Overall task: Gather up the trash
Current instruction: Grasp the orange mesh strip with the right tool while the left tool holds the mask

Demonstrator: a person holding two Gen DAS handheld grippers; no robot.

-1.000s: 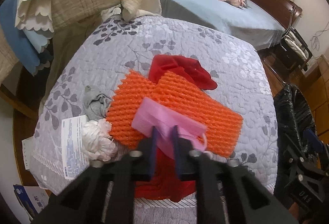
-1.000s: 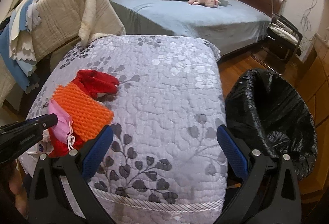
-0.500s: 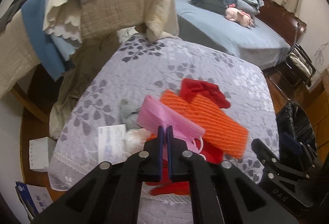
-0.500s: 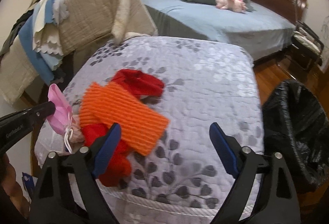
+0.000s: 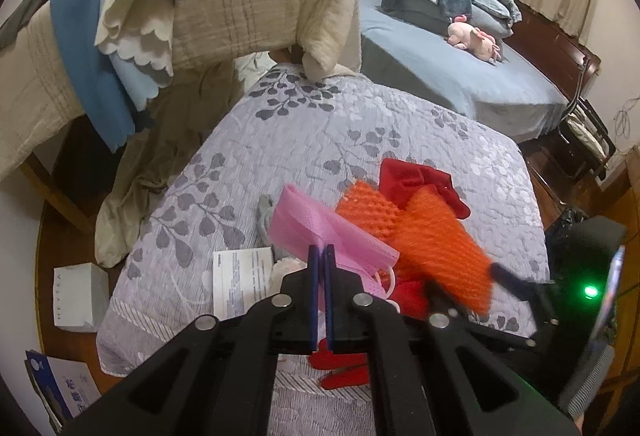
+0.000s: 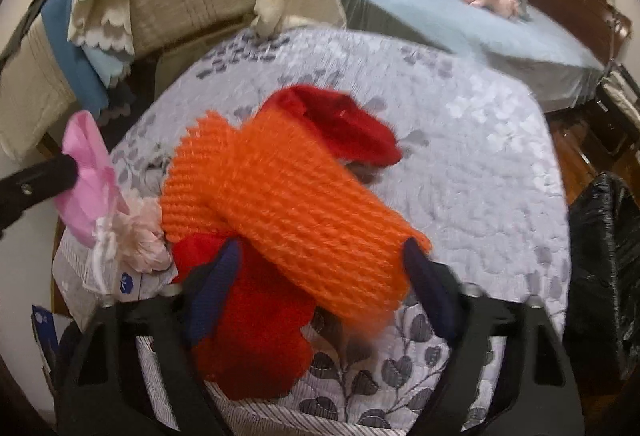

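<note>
My left gripper [image 5: 319,256] pinches the pink pleated face mask [image 5: 320,232] at frame centre; my right gripper [image 6: 320,260] is closing around the orange foam net sleeve [image 6: 292,208], which may snag the red cloth [image 6: 256,336] beneath

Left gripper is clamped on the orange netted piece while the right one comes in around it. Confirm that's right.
Not quite. The left gripper is clamped on the pink face mask, not the orange netted piece; the left wrist view shows the mask pinched between its shut fingers. The rest holds: the right gripper has the orange piece between its closing jaws, as the right wrist view shows.
</note>
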